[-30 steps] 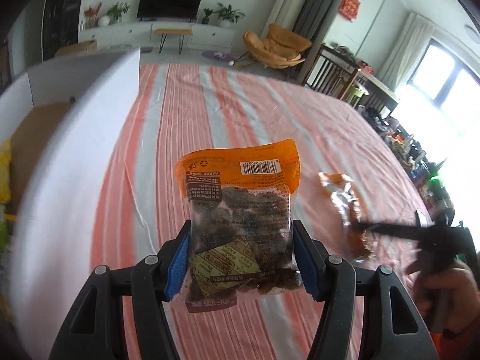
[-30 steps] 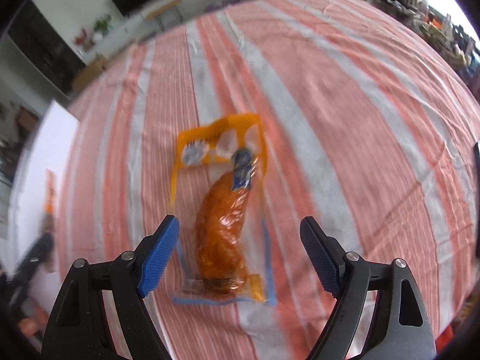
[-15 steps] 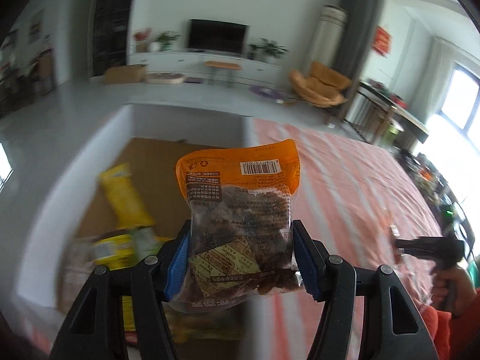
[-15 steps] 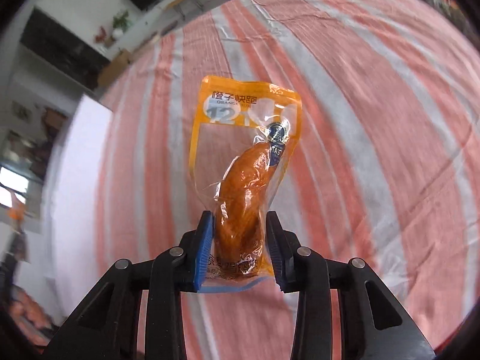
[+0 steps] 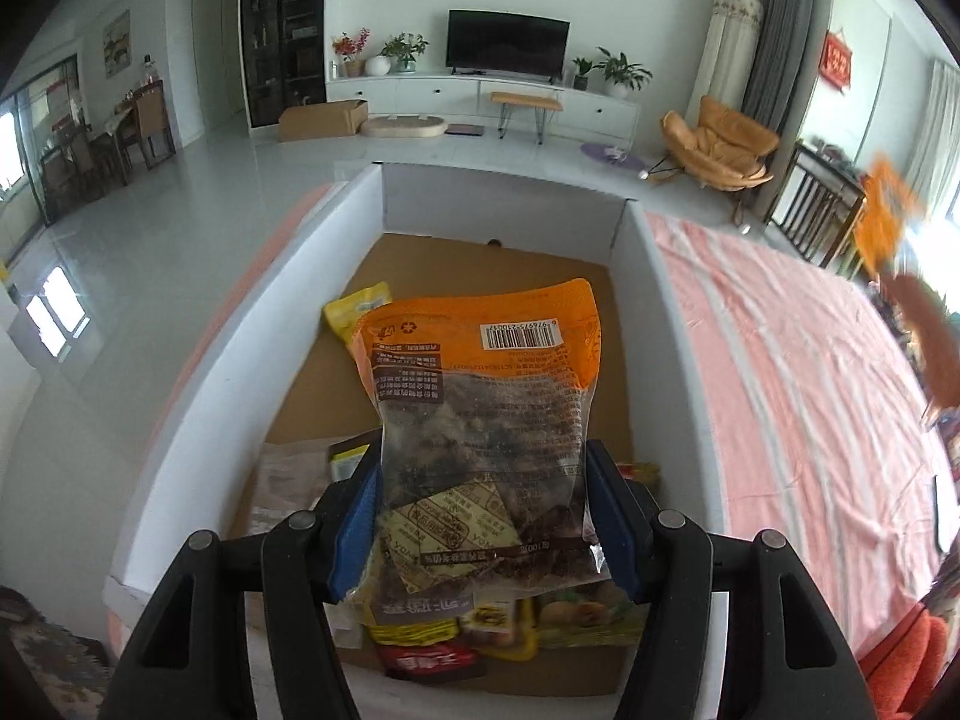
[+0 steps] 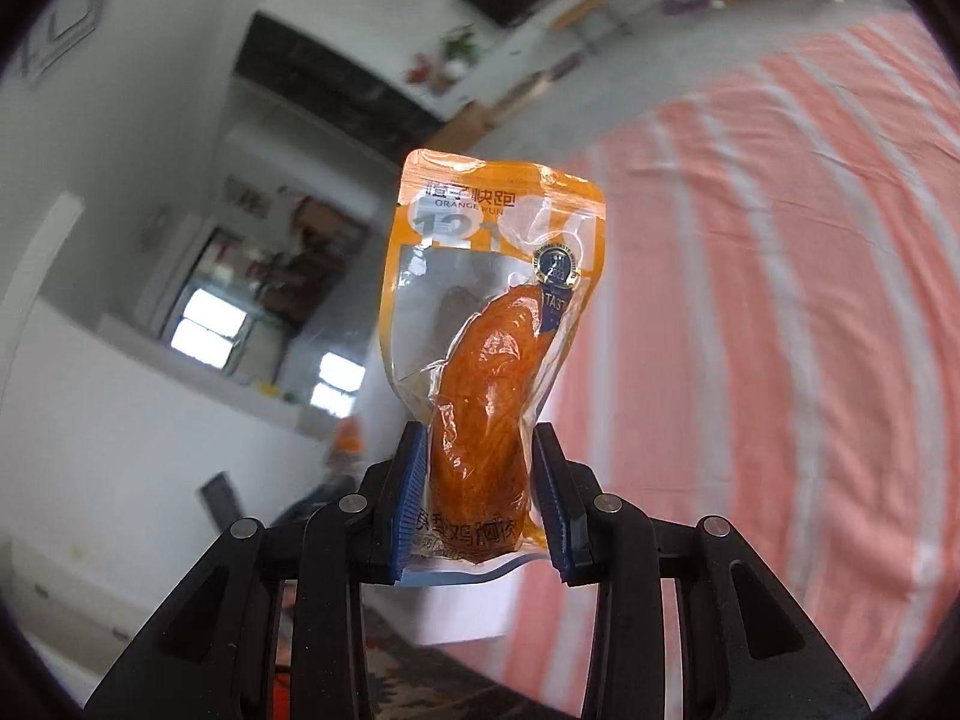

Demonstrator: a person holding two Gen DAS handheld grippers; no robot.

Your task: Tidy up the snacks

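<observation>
My left gripper (image 5: 483,522) is shut on an orange-topped bag of dark dried snack (image 5: 480,408) and holds it above the open white box (image 5: 198,396). The box holds several snack packs, among them a yellow one (image 5: 354,312) and a pile at the near end (image 5: 480,630). My right gripper (image 6: 480,498) is shut on an orange pouch with a chicken piece (image 6: 489,324), lifted off the striped cloth (image 6: 780,300). That pouch shows blurred at the far right of the left wrist view (image 5: 888,216).
The box has a brown cardboard floor (image 5: 456,276) and tall white walls. The pink-striped cloth (image 5: 780,372) covers the table right of the box. A living room with a TV (image 5: 507,48) and an orange chair (image 5: 717,144) lies beyond.
My left gripper carried its bag from over the cloth to above the box. My right gripper shut on the chicken pouch and lifted it off the cloth toward the box side.
</observation>
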